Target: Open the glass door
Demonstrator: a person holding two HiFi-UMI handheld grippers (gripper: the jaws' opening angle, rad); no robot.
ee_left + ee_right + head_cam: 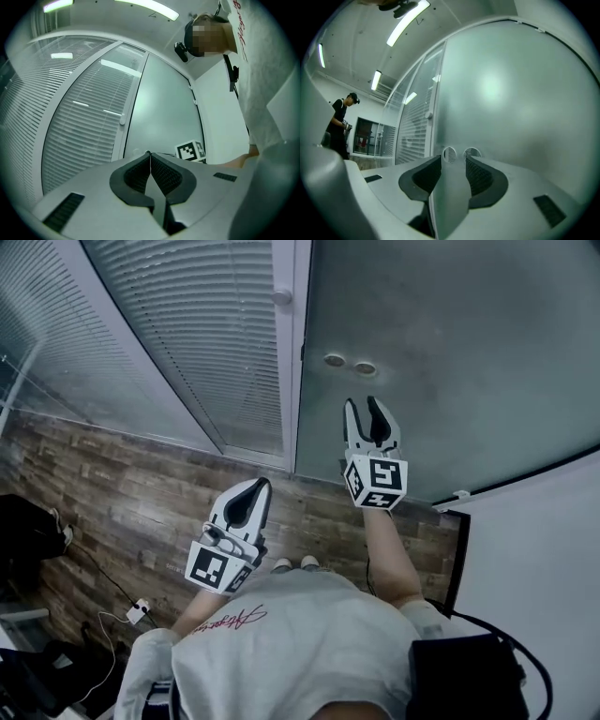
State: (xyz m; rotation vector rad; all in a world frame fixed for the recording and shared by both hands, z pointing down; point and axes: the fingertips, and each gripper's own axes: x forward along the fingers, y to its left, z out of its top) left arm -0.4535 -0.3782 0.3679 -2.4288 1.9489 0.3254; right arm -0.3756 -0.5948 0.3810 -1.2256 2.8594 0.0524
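A dark bag (28, 531) lies at 9 o'clock in the head view, on the wood floor (122, 474), with a white plug (138, 610) and its cable at 7 o'clock. Blinds (187, 324) behind curved glass fill 10 to 12 o'clock. The left gripper (258, 488) hangs just below centre, toward 7 o'clock, and points at the foot of the blinds. In the left gripper view, the left gripper (149, 153) has its jaws pressed together tip to tip with nothing between them, with the blinds (79, 122) at 9 o'clock and the door (164, 108) at centre. Two shoes (281, 564) show at 6 o'clock in the head view. A white post (286, 381) carries a round knob (281, 297) at 12 o'clock. The post stands between the blinds and the door (450, 352), a frosted glass pane spanning 1 to 3 o'clock. Two round discs (334, 360) sit on the door near its left edge. The right gripper (361, 404) is just below them and points at the door. In its own view the right gripper (453, 158) has its jaws spread apart with nothing in them. The discs (450, 153) show just past the tips, and the door (511, 103) fills 12 to 4 o'clock. Whether the tips touch the glass cannot be told. A white wall (544, 549) lies at 4 o'clock in the head view
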